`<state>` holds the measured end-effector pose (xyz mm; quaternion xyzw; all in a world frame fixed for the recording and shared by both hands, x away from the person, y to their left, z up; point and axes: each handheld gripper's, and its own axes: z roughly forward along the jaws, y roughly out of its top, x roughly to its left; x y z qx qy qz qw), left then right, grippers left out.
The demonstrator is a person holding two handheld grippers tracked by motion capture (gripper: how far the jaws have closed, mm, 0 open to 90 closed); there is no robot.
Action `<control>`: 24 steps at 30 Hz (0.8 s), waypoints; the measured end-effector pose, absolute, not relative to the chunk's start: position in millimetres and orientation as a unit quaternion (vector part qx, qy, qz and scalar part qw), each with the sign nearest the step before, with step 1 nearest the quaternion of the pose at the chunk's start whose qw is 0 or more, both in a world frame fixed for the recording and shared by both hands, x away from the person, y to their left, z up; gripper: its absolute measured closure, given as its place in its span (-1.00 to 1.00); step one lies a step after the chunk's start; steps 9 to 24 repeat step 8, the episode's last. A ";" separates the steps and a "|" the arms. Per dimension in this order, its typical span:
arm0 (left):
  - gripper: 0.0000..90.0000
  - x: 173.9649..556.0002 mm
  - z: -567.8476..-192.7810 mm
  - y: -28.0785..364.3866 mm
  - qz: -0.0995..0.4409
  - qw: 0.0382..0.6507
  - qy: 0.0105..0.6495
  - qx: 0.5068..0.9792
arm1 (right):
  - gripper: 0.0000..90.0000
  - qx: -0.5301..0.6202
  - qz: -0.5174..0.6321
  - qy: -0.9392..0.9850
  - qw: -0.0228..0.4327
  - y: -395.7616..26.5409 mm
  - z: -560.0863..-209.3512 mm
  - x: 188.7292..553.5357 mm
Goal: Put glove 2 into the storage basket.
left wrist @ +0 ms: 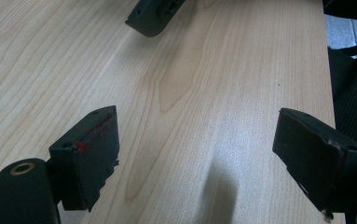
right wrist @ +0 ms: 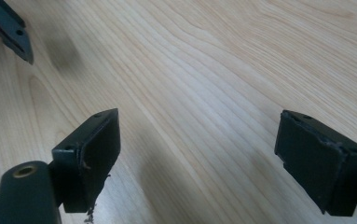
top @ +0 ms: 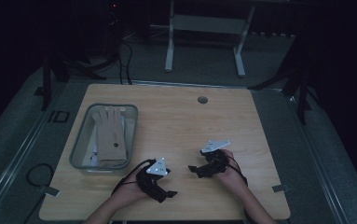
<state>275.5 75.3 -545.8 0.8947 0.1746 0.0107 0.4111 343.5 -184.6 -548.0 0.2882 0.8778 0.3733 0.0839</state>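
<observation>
Gloves (top: 110, 135) in bin (top: 79, 140): high view.

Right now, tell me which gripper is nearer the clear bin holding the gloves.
Left. The left gripper sits just off the clear bin's near right corner, jaws open and empty. The right gripper is farther right across the table, past the left one.

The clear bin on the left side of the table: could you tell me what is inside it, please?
A tan glove lies flat in the clear bin, fingers pointing away from the person. Pale items show at its edges, mostly covered, so I cannot identify them.
</observation>
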 end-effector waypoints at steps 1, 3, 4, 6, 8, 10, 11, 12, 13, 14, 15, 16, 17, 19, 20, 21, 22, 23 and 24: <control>-0.67 275.4 -546.4 75.5 0.011 0.411 0.174 0.895 | -0.69 0.293 0.371 0.877 0.092 -188.0 -549.6 343.5; -0.67 275.5 -547.3 75.8 0.012 0.412 0.176 0.894 | -0.69 0.295 0.368 0.877 0.092 -190.3 -551.4 343.9; -0.67 275.4 -547.3 75.9 0.013 0.414 0.177 0.893 | -0.69 0.296 0.368 0.876 0.094 -191.2 -551.7 343.8; -0.67 275.4 -546.9 75.9 0.013 0.418 0.175 0.891 | -0.69 0.296 0.370 0.876 0.095 -192.0 -551.9 343.7; -0.67 275.6 -546.6 75.7 0.013 0.419 0.173 0.891 | -0.69 0.297 0.370 0.875 0.098 -193.0 -552.0 343.8; -0.67 275.6 -546.6 75.7 0.013 0.419 0.173 0.891 | -0.69 0.297 0.370 0.875 0.098 -193.0 -552.0 343.8; -0.67 275.6 -546.6 75.7 0.013 0.419 0.173 0.891 | -0.69 0.297 0.370 0.875 0.098 -193.0 -552.0 343.8; -0.67 275.6 -546.6 75.7 0.013 0.419 0.173 0.891 | -0.69 0.297 0.370 0.875 0.098 -193.0 -552.0 343.8; -0.67 275.6 -546.6 75.7 0.013 0.419 0.173 0.891 | -0.69 0.297 0.370 0.875 0.098 -193.0 -552.0 343.8; -0.67 275.6 -546.6 75.7 0.013 0.419 0.173 0.891 | -0.69 0.297 0.370 0.875 0.098 -193.0 -552.0 343.8; -0.67 275.6 -546.6 75.7 0.013 0.419 0.173 0.891 | -0.69 0.297 0.370 0.875 0.098 -193.0 -552.0 343.8; -0.67 275.6 -546.6 75.7 0.013 0.419 0.173 0.891 | -0.69 0.297 0.370 0.875 0.098 -193.0 -552.0 343.8; -0.67 275.6 -546.6 75.7 0.013 0.419 0.173 0.891 | -0.69 0.297 0.370 0.875 0.098 -193.0 -552.0 343.8; -0.67 275.6 -546.6 75.7 0.013 0.419 0.173 0.891 | -0.69 0.297 0.370 0.875 0.098 -193.0 -552.0 343.8; -0.67 275.6 -546.6 75.7 0.013 0.419 0.173 0.891 | -0.69 0.297 0.370 0.875 0.098 -193.0 -552.0 343.8; -0.67 275.6 -546.6 75.7 0.013 0.419 0.173 0.891 | -0.69 0.297 0.370 0.875 0.098 -193.0 -552.0 343.8; -0.67 275.6 -546.6 75.7 0.013 0.419 0.173 0.891 | -0.69 0.297 0.370 0.875 0.098 -193.0 -552.0 343.8; -0.67 275.6 -546.6 75.7 0.013 0.419 0.173 0.891 | -0.69 0.297 0.370 0.875 0.098 -193.0 -552.0 343.8; -0.67 275.6 -546.6 75.7 0.013 0.419 0.173 0.891 | -0.69 0.297 0.370 0.875 0.098 -193.0 -552.0 343.8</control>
